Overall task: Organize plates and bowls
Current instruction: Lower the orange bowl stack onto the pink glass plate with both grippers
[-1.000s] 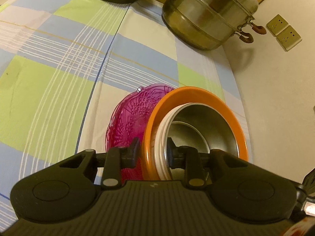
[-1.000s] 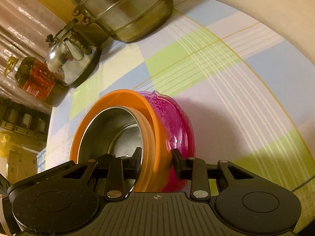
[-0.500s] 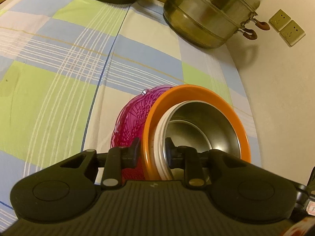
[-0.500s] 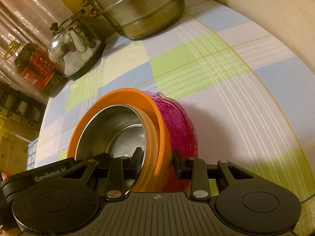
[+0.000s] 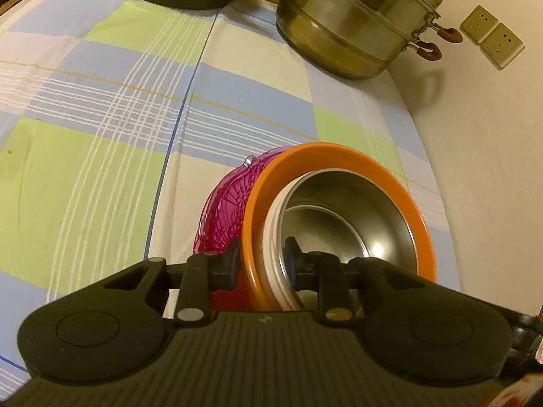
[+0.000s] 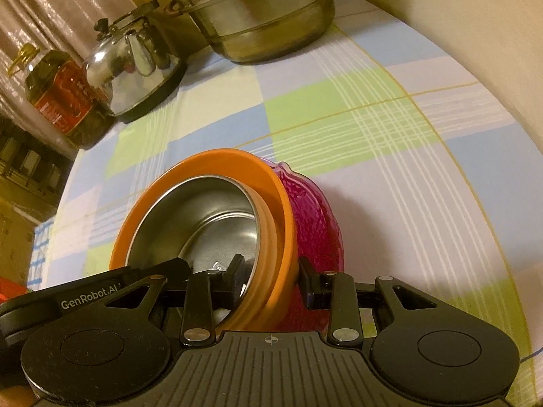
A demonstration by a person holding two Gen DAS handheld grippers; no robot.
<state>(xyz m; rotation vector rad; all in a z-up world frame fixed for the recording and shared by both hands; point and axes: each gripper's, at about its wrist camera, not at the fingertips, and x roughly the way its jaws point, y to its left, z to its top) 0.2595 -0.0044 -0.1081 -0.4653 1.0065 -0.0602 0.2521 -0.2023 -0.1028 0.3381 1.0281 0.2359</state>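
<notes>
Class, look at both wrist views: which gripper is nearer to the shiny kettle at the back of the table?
Left, apparently. Both the left gripper and right gripper clamp the stacked bowls, far from the kettle, which lies toward the left gripper's side.

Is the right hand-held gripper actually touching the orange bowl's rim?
Touching. The right wrist view shows the right hand-held gripper pinching the nested rims, its outer pad pressed against the orange bowl with no gap.

Left gripper (image 5: 261, 261) clamps the rim of the orange bowl (image 5: 339, 151), which nests a steel bowl (image 5: 356, 213) and sits inside the pink dish (image 5: 224, 217). Steamer pot (image 5: 356, 17) stands beyond the orange bowl.
</notes>
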